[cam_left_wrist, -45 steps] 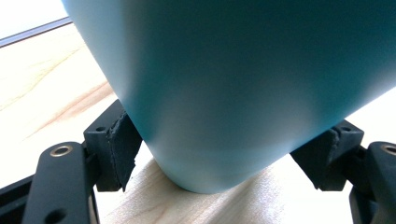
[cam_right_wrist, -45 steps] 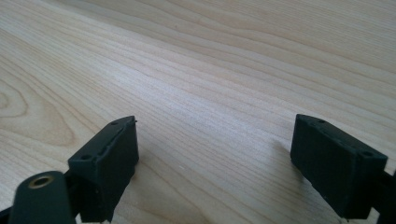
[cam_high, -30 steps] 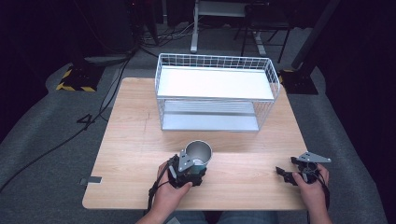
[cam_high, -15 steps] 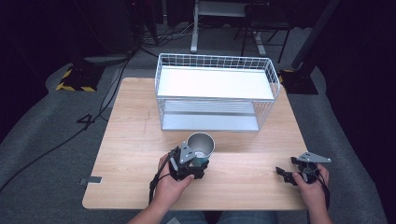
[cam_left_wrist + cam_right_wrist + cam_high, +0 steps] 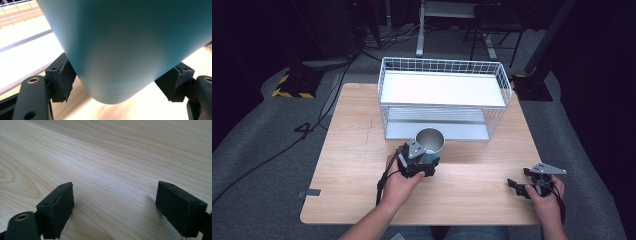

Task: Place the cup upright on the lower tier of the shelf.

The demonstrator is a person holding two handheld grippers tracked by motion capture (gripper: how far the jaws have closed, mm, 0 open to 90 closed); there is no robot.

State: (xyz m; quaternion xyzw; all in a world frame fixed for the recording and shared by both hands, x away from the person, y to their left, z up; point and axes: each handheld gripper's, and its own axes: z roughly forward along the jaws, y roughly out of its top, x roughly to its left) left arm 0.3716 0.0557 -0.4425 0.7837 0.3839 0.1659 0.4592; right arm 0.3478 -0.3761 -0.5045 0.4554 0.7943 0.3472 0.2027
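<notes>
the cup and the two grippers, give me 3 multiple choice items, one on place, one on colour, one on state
1. Where is the cup?
A. on the rack's top shelf
B. in front of the wire rack, in the left gripper
C. beside the right gripper

2. What colour is the cup's outside?
A. red
B. yellow
C. teal

3. How is the right gripper?
A. open, holding nothing
B. shut on the cup
C. shut on a cloth

Answers: 1 B, the high view shows it there; 2 C, the left gripper view shows a teal wall; 3 A, bare table between its jaws.

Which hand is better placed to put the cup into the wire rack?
Left: the left gripper already clamps the cup just before the wire rack. The right gripper rests open, far off.
</notes>
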